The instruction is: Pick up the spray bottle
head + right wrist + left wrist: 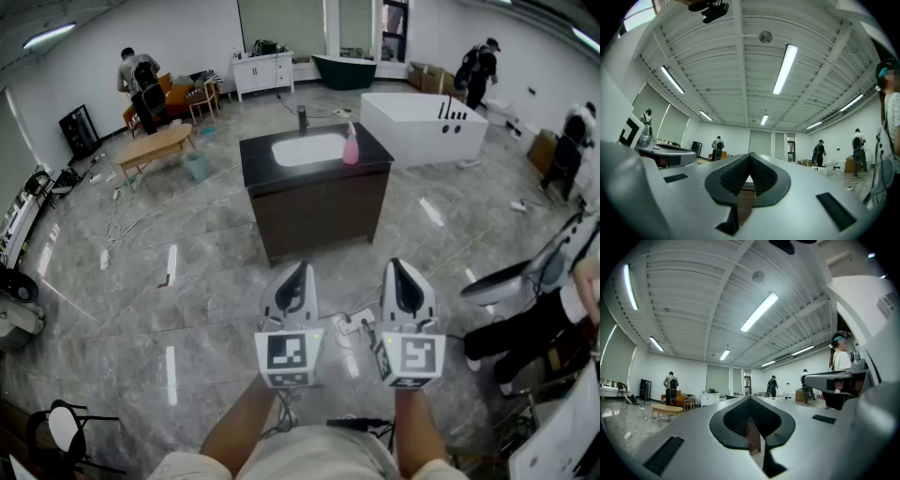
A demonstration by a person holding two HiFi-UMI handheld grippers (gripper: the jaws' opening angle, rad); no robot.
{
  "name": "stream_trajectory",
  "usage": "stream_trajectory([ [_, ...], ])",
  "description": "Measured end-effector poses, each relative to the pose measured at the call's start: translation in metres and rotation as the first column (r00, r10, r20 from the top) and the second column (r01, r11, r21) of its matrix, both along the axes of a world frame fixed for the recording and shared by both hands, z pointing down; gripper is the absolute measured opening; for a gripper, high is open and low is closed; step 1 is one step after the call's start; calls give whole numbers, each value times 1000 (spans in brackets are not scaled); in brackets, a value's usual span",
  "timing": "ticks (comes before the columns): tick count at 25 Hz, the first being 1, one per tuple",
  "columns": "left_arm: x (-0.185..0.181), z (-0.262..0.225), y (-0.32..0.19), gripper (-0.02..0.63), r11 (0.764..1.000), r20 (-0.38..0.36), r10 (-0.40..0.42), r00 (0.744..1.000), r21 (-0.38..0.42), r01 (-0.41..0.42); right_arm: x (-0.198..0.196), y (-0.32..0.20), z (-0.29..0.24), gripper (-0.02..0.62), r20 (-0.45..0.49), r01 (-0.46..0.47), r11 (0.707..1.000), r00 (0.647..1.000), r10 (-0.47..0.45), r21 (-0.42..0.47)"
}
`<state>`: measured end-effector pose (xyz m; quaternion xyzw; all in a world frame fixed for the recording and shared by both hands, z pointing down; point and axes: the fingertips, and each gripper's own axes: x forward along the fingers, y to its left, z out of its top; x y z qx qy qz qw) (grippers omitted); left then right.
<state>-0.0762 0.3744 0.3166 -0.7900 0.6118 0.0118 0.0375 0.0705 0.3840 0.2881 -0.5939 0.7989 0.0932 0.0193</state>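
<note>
A pink spray bottle [351, 145] stands upright on the black top of a dark vanity cabinet [323, 206], at the right end of its white sink [308, 148]. My left gripper [298, 268] and right gripper [397, 264] are held side by side close to my body, pointing level toward the cabinet and far short of it. Both are shut with nothing between the jaws. In the left gripper view the left gripper [750, 397] has its jaws meeting at the tip. The right gripper [750, 154] looks the same in its own view. Neither gripper view shows the bottle.
A black faucet [302, 118] stands behind the sink. A white bathtub [424, 126] lies at the back right and a low wooden table [156, 144] at the back left. A toilet [513, 277] and a seated person [530, 328] are close on the right. Cables and a power strip [352, 324] lie on the floor ahead.
</note>
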Motion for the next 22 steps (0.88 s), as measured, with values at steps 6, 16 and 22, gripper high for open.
stream_trajectory([
  [6,8,3,5,2,1000,-1,3,1000,-3,-3,4,4,4,5,-2,3,1000,1000,-3,-12],
  [16,39,7,6,2,1000,15,2,1000,-1,-2,33,4,13,5,37,3,1000,999,-2,-29],
  [22,71,10,4,2,1000,14,-10,1000,1,10,63,2,18,5,28,21,999,999,-20,-36],
])
